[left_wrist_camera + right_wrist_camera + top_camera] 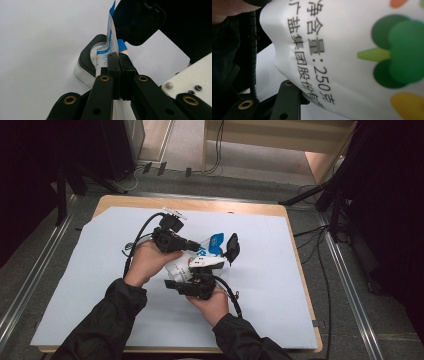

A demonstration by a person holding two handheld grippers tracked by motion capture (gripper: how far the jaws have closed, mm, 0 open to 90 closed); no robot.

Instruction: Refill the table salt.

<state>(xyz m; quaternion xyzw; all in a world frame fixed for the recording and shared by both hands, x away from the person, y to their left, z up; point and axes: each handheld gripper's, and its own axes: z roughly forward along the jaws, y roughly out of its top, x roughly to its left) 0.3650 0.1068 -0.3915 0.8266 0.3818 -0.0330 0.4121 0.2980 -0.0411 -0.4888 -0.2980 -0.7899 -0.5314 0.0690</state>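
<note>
At table centre in the high view, we held the white pouch between left gripper and right gripper, steadying it over a black-rimmed container at three o'clock. In the left gripper view, jaws pinched the pouch's edge. In the right gripper view, print crowded us; its grip probably closed, we cannot tell.

Printed bag runs past the right gripper view's edges and hides the right gripper's jaw tips.

Bag sitting at frame centre on the sheet covering the table; left gripper lying upper left of it, right gripper below.
</note>
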